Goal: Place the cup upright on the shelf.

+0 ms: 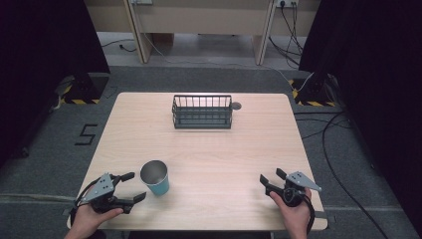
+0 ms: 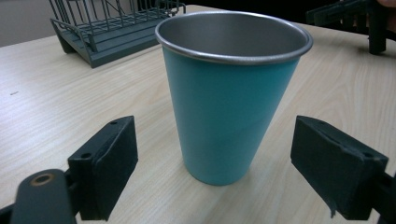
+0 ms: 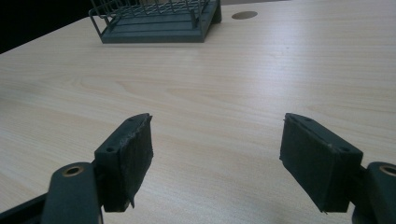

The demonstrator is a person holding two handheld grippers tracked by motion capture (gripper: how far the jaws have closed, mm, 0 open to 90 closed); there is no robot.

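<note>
A teal metal cup (image 1: pixel 155 178) with a bare steel rim stands upright near the table's front left. My left gripper (image 1: pixel 133 186) is open just left of it, jaws pointing at the cup without touching. In the left gripper view the cup (image 2: pixel 229 100) stands a little beyond the two spread jaws of my left gripper (image 2: pixel 229 175). My right gripper (image 1: pixel 271 180) rests open near the front right edge, held by a hand. Its spread jaws (image 3: pixel 229 163) have only bare wood between them.
A dark wire rack (image 1: pixel 202 111) stands at the back middle of the wooden table (image 1: pixel 239 149), with a round cable hole (image 1: pixel 236 105) at its right. The rack (image 2: pixel 107 28) (image 3: pixel 156 18) also appears far off in both gripper views. Cables trail on the floor at right.
</note>
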